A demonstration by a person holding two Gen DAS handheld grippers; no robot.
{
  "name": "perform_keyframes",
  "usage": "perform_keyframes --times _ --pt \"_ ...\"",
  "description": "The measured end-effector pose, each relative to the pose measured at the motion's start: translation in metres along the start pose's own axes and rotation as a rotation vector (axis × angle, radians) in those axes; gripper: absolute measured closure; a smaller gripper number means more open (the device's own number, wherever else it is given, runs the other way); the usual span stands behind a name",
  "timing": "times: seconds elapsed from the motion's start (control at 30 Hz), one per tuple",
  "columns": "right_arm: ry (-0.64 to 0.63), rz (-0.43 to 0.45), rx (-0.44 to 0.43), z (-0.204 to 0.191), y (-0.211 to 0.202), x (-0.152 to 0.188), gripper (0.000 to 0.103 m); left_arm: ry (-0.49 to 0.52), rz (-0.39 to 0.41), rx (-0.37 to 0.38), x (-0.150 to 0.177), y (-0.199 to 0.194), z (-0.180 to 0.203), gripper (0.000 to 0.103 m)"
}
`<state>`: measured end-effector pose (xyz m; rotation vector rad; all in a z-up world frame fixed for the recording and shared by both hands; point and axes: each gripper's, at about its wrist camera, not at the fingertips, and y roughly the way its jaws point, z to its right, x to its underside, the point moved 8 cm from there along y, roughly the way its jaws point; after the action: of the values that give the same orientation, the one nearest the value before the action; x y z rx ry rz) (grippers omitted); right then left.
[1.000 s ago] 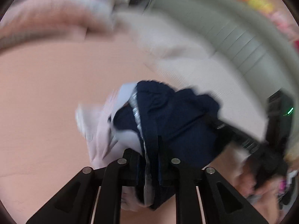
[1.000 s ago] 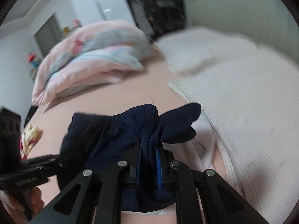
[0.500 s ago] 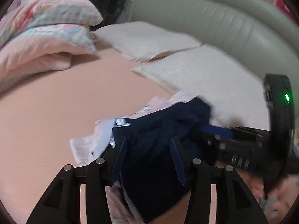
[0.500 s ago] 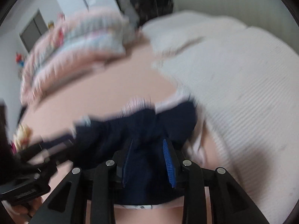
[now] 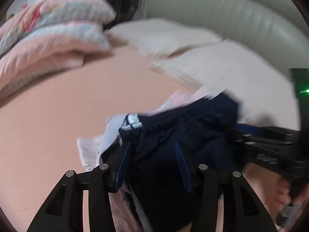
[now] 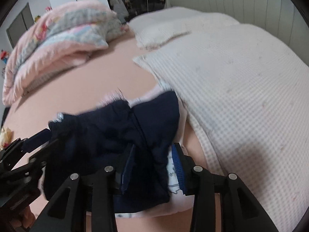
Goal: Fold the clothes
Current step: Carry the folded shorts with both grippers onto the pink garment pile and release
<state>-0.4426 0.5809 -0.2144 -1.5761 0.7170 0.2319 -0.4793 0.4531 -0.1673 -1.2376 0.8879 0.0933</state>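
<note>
A dark navy garment (image 5: 183, 135) with an elastic waistband lies on pale pink clothes (image 5: 88, 154) on the pink bed sheet (image 5: 58, 116). My left gripper (image 5: 152, 166) is open, its blue-padded fingers astride the navy cloth without pinching it. In the right wrist view the navy garment (image 6: 115, 127) lies bunched over a pale pink printed piece (image 6: 173, 170). My right gripper (image 6: 152, 166) is open too, fingers on either side of a fold. Each gripper shows in the other's view: the right one (image 5: 270, 145), the left one (image 6: 25, 150).
Two cream waffle-weave pillows (image 6: 231, 77) lie to the right against a grey-green padded headboard (image 5: 231, 19). A folded pink and pastel quilt (image 6: 58, 38) is piled at the back left. The pink sheet stretches between them.
Both grippers were shut on the navy garment a second ago and have opened, letting it drop onto the pink clothes. The cameras have tilted up slightly.
</note>
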Motion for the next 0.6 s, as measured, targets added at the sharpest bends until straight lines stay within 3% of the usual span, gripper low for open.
perform_keyframes --times 0.07,0.17,0.27,0.3,0.37,0.43,0.5,0.6 --pt "0.034 -0.006 -0.055 0.007 0.006 0.002 0.059 -0.039 0.022 0.026 0.002 -0.007 -0.005 0.059" --pt "0.114 -0.014 -0.104 0.011 -0.011 -0.005 0.059 -0.218 0.156 0.124 0.012 -0.049 -0.025 0.059" --pt "0.058 0.055 -0.065 -0.001 -0.033 -0.017 0.056 -0.334 0.208 0.159 0.032 -0.081 -0.051 0.058" --pt "0.030 0.074 -0.021 -0.006 -0.041 -0.018 0.050 -0.364 0.201 0.151 0.039 -0.088 -0.063 0.058" --pt "-0.010 0.075 -0.003 -0.021 -0.049 -0.014 0.016 -0.411 0.217 0.105 0.053 -0.105 -0.092 0.058" --pt "-0.050 0.057 -0.046 -0.042 -0.055 -0.003 0.012 -0.435 0.262 0.043 0.065 -0.126 -0.126 0.052" --pt "-0.108 0.013 -0.054 -0.065 -0.052 0.009 0.011 -0.407 0.282 -0.012 0.074 -0.144 -0.163 0.036" --pt "-0.172 -0.012 -0.060 -0.102 -0.049 0.023 0.000 -0.432 0.225 0.038 0.083 -0.148 -0.205 0.031"
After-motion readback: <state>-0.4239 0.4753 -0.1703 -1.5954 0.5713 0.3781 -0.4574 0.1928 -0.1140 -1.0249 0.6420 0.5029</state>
